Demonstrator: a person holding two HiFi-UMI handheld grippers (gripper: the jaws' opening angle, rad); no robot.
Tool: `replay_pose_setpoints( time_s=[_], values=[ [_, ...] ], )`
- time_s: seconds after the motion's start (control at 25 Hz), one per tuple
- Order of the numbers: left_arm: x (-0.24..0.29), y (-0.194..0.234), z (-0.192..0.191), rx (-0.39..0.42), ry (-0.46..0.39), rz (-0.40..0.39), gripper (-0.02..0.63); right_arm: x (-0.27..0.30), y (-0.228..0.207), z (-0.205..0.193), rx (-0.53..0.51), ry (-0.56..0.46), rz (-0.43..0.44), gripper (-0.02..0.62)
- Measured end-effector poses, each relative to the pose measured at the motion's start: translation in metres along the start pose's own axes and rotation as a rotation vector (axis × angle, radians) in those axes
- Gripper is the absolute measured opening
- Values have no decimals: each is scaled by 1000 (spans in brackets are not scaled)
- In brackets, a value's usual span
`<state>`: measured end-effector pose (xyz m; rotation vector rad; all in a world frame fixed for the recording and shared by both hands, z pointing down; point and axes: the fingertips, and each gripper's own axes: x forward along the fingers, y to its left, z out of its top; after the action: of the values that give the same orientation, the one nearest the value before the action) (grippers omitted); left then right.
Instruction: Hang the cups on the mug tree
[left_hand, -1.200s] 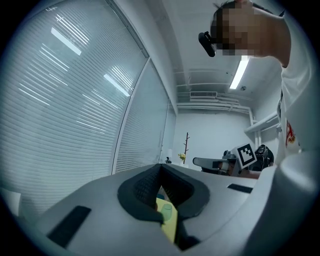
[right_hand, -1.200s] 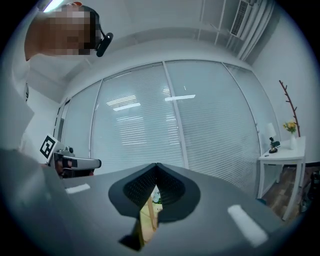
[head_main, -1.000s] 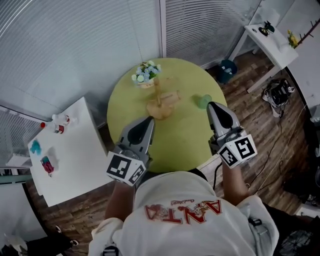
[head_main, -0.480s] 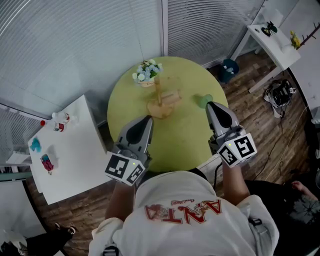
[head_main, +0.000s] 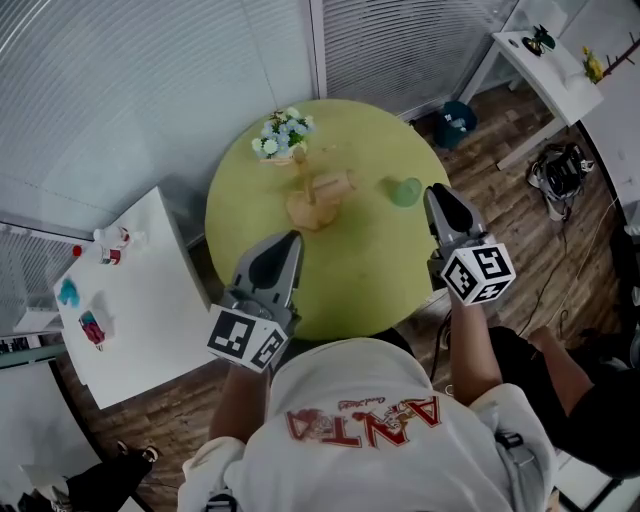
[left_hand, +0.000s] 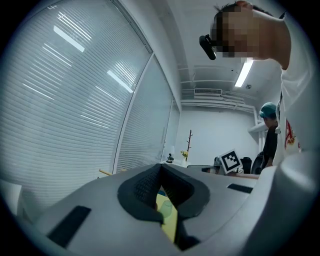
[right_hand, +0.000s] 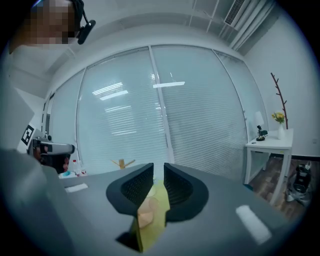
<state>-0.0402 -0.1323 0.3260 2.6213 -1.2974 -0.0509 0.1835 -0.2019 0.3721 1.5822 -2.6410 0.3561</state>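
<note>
side table (head_main: 150, 300): white, left of the round table (head_main: 360, 280); we see a few small coloured things on it
left gripper (head_main: 293, 237): over the round table's near left edge; in the left gripper view (left_hand: 160, 166) its jaws meet tip to tip with nothing held
flowers (head_main: 281, 135): a small pot at the table's far left
mug tree (head_main: 318, 198): wooden, near the table's middle, just on the near side of the flowers; the cup is not yet hung on it
cup (head_main: 405, 191): green, standing on the table right of the mug tree and apart from it
right gripper (head_main: 432, 190): at the table's right side, tips just right of the cup; in the right gripper view (right_hand: 158, 167) its jaws have just been opening and stand a narrow slit apart, nothing between them
</note>
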Motion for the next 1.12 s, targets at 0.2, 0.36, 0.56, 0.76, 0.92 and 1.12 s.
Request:
replay_pose_setpoints(
  time_s=[0.2, 0.36, 0.56, 0.76, 0.92, 1.12],
  values=[
    [12, 2, -12, -11, 34, 8, 8, 24, -43, -56, -2, 153, -55, 177],
    [24, 5, -21, -18, 62, 17, 9, 45, -74, -100, -29, 272, -95, 262],
    [37, 7, -29, -24, 92, 27, 8, 70, -102, -156, -49, 408, -126, 325],
    [43, 10, -41, -37, 119, 51, 9, 93, -125, -215, -52, 534, -129, 347],
    [41, 15, -48, -49, 136, 74, 8, 105, -142, -252, -25, 606, -138, 347],
    [38, 24, -55, -62, 147, 95, 8, 119, -150, -273, -26, 615, -135, 345]
  ],
)
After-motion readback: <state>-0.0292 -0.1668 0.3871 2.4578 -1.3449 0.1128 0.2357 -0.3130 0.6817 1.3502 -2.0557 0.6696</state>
